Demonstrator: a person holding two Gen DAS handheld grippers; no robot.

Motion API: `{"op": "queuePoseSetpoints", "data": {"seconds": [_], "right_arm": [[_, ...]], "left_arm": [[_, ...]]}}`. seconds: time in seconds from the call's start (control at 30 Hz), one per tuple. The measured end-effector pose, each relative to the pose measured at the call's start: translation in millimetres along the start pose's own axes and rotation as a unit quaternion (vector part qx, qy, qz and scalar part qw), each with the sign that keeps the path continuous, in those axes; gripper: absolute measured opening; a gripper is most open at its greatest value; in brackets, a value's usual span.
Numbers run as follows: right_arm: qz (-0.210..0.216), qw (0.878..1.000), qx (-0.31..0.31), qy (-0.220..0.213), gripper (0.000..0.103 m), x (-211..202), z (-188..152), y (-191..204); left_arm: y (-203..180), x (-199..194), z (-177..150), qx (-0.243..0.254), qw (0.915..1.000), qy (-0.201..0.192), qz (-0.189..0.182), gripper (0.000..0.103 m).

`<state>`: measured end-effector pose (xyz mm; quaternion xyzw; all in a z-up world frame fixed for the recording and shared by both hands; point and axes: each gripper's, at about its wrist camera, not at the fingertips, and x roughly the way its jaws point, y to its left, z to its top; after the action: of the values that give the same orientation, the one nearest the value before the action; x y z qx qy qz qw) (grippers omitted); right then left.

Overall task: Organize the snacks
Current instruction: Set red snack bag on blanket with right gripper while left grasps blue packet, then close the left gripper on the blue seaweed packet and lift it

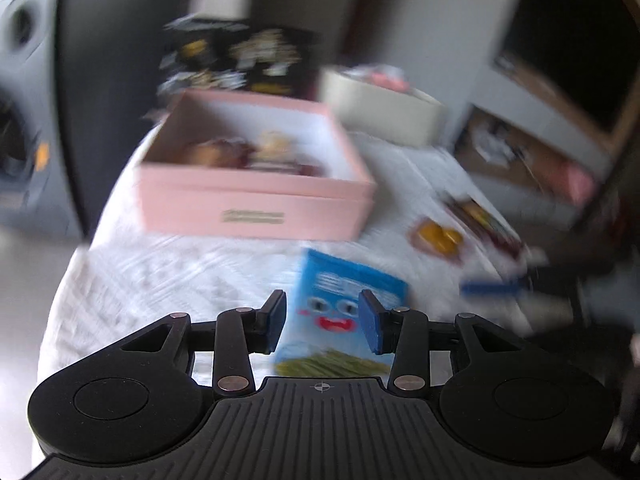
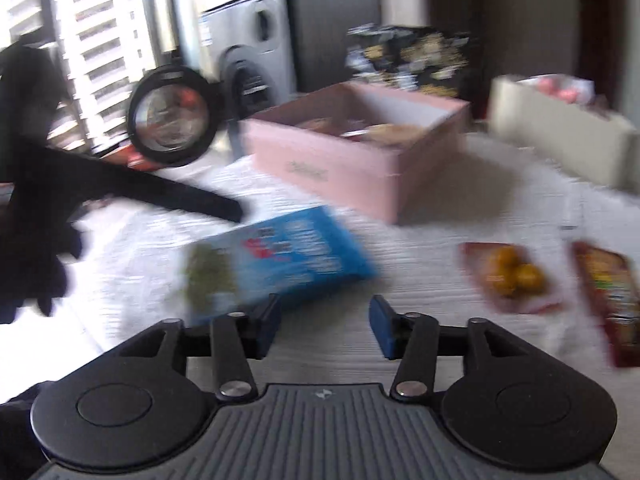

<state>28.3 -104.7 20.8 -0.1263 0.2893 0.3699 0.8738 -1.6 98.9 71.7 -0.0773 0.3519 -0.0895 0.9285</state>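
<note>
I am watching the blue snack bag lying between the fingers of my left tool, flat on the white-covered counter, with its printed face pointing up at the camera. The fingers are standing either side of the bag, but both views are blurred and I cannot tell whether the pads are pressing on it. In the right view the same bag is sitting just ahead and to the left of my right tool, whose fingers are standing apart with nothing between them.

My worry is the grip: if the left pads are only brushing the slippery film, the bag may be sliding out or folding as I lift. Beyond the left tool the pink box is already holding some snacks, so a sagging bag could be catching on its near wall. To the right of the right tool the packet of orange sweets and the red packet are lying close together; a careless reach could be nudging either. Both tools crowding one bag also risks a collision.
</note>
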Motion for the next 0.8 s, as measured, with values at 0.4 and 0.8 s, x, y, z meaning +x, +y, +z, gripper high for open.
{"op": "queuePoseSetpoints", "data": {"seconds": [0.4,0.8], "right_arm": [[-0.09,0.99,0.11,-0.003,0.056,-5,-32,-74],[-0.09,0.992,0.087,-0.025,0.065,-2,-39,-65]], "left_arm": [[-68,35,-13,0.182,0.9795,0.084,0.022,0.048],[-77,38,-8,0.164,0.9805,0.092,-0.056,0.054]]}}
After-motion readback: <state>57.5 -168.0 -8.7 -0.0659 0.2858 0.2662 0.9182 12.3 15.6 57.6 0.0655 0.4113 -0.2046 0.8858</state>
